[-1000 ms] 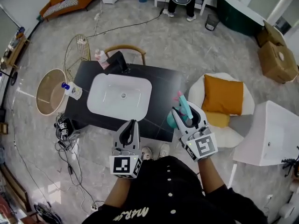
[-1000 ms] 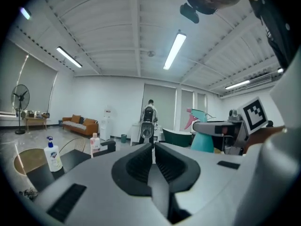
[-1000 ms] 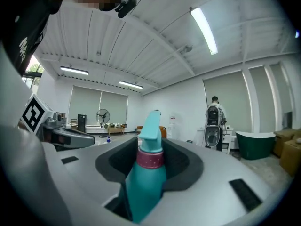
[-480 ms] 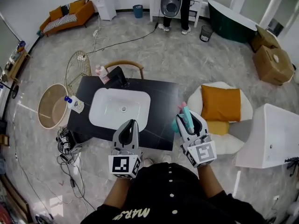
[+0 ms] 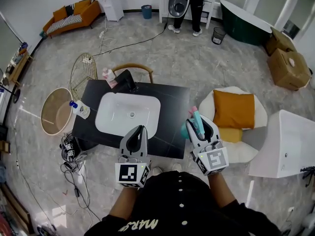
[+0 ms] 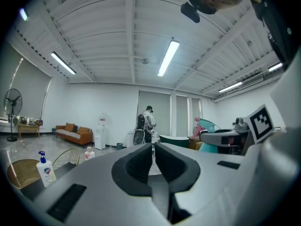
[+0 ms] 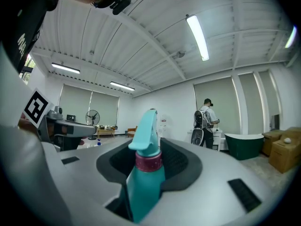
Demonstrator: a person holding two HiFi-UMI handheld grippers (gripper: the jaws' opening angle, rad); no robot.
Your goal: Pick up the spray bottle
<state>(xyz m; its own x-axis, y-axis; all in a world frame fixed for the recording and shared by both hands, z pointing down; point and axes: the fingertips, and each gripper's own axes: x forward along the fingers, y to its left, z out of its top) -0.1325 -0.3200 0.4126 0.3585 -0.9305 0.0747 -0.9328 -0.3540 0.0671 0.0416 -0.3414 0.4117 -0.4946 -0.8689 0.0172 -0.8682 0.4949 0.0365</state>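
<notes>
— What's nearest the camera?

— The two tongs, held out level in front of the person's dark top. The left tongs (image 5: 139,130) (image 6: 154,147) have their jaws drawn together with nothing between them.

— And the right ones?

— The right tongs (image 5: 199,125) (image 7: 151,155) are clamped on the spray bottle (image 5: 195,118) (image 7: 146,173). It is teal with a magenta collar and stands upright between the pads, its trigger head rising above them.

— Where is the bottle, then?

— In the air, off the bench (image 5: 173,113), just past its near right corner, between the bench and a white armchair (image 5: 256,124) with an orange cushion (image 5: 234,108).

— What's on the bench?

— A white basin (image 5: 128,113) set in the black top, and a pump bottle (image 5: 80,109) at the left edge.

— Farther back?

— A person (image 5: 186,3) stands by the far wall, and an orange sofa (image 5: 74,11) sits in the far left corner.
</notes>
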